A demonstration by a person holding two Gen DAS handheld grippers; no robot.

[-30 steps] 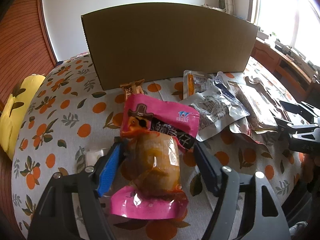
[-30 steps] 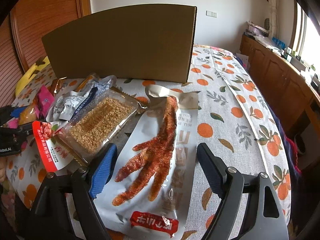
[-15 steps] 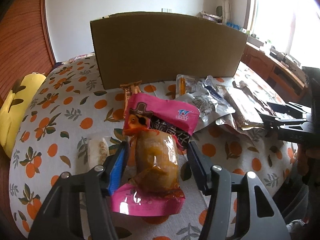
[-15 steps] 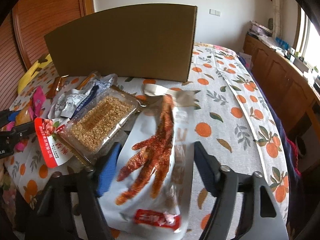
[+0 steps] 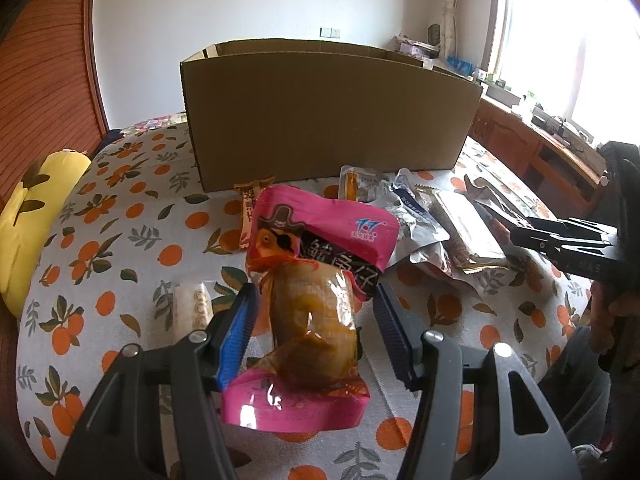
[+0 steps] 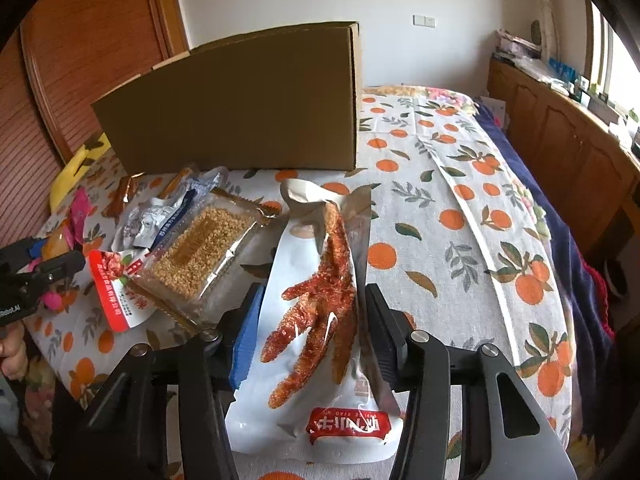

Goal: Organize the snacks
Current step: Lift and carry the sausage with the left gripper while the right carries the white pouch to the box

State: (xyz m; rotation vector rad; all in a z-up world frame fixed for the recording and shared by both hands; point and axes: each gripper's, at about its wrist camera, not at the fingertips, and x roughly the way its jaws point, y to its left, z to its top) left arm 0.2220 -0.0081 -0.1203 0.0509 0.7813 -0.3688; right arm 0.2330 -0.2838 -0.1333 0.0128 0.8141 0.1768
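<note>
My left gripper (image 5: 316, 320) is shut on a pink snack packet (image 5: 312, 304) with a yellow-brown piece inside, held above the table. My right gripper (image 6: 312, 320) is shut on a white chicken-foot packet (image 6: 320, 320), its top end lifted off the cloth. A tall cardboard box (image 5: 328, 116) stands behind the snacks; it also shows in the right wrist view (image 6: 240, 108). Its inside is hidden. The right gripper shows at the right edge of the left wrist view (image 5: 560, 240), the left gripper at the left edge of the right wrist view (image 6: 36, 276).
Loose snacks lie between the grippers: a clear crumb-bar pack (image 6: 200, 248), a silver packet (image 6: 160, 216), a red-and-white packet (image 6: 116, 292), a brown bar (image 5: 250, 208), a small white roll (image 5: 192, 308). A yellow cushion (image 5: 32, 208) lies left. Wooden cabinets (image 6: 568, 152) stand right.
Both grippers have closed on their packets and risen. The pink packet and the chicken-foot packet have come up off the tablecloth, and the box's open top edge has come into sight.
</note>
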